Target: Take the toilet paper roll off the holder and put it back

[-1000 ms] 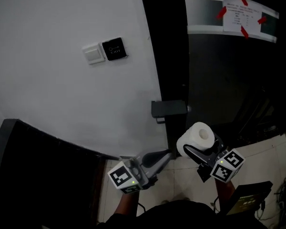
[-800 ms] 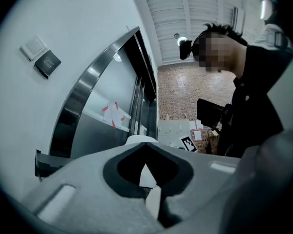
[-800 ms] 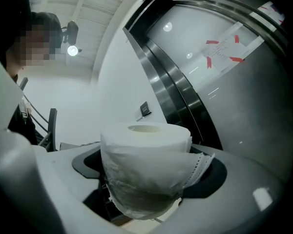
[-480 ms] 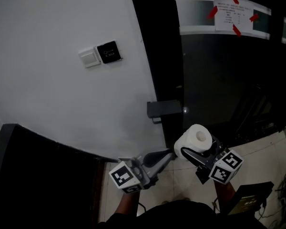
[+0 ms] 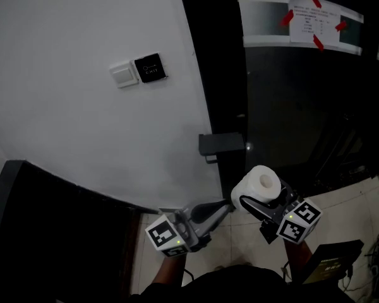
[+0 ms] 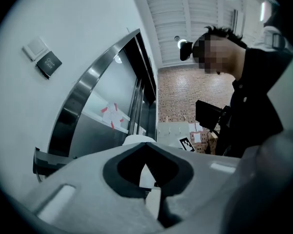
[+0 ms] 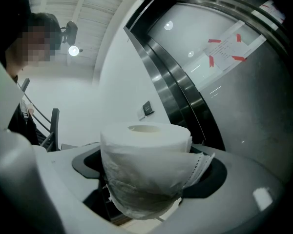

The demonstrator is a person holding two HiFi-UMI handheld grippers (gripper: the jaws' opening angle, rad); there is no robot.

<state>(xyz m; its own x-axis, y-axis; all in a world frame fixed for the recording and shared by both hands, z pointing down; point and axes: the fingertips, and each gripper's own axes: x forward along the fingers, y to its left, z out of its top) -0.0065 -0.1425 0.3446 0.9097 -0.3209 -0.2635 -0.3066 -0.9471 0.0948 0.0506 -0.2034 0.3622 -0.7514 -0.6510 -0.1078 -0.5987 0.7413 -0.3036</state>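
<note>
A white toilet paper roll (image 5: 259, 188) stands on end between the jaws of my right gripper (image 5: 263, 199), which is shut on it. In the right gripper view the toilet paper roll (image 7: 145, 165) fills the jaws, a loose torn sheet hanging at its right. The dark grey holder (image 5: 222, 144) juts from the door frame above the roll, bare. My left gripper (image 5: 218, 208) hangs just left of the roll, jaws together and holding nothing. In the left gripper view the left gripper (image 6: 147, 179) points at the roll (image 6: 139, 140) beyond its tips.
A white wall (image 5: 82, 137) with a light switch (image 5: 124, 75) and a black exit button (image 5: 150, 67) lies at the left. A dark glass door with a taped notice (image 5: 314, 23) is at the right. A black chair (image 5: 44, 226) stands lower left; a black box (image 5: 331, 261) sits lower right.
Both grippers and the roll have stayed nearly in place; the view has shifted slightly.
</note>
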